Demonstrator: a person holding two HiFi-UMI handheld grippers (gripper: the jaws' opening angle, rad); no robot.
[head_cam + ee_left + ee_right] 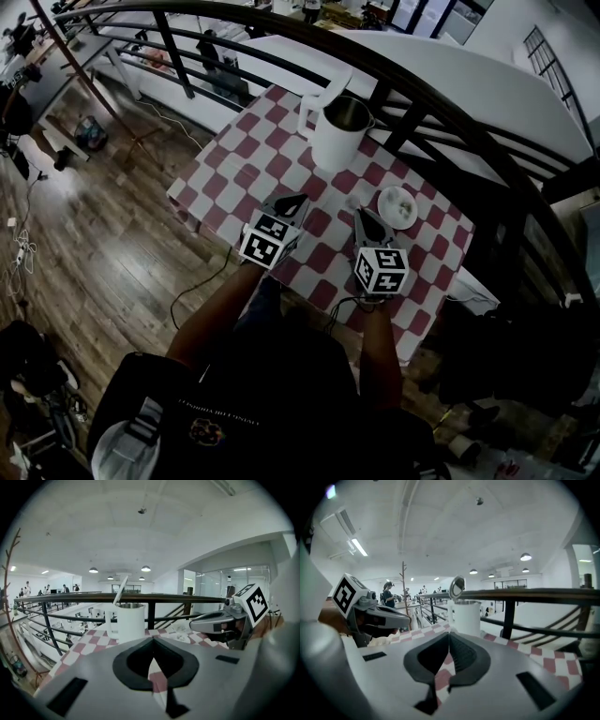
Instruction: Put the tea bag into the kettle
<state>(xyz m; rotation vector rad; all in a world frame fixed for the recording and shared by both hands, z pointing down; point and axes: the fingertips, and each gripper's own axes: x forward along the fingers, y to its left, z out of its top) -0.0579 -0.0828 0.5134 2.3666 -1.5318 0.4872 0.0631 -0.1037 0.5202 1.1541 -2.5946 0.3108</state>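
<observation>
Head view: the kettle (336,131) stands lid-up at upper centre of the checked bench (234,178). To its lower right, a saucer (413,216) carries a small pale item, probably the tea bag (400,201). The left gripper (298,200) and right gripper (362,215) hover below, touching neither.

Left gripper view: jaws pressed together, empty, with the kettle ahead.

Right gripper view: jaws pressed together, nothing between them.

Assessment: pickup not begun. One gripper must spread its jaws and descend on the saucer.
</observation>
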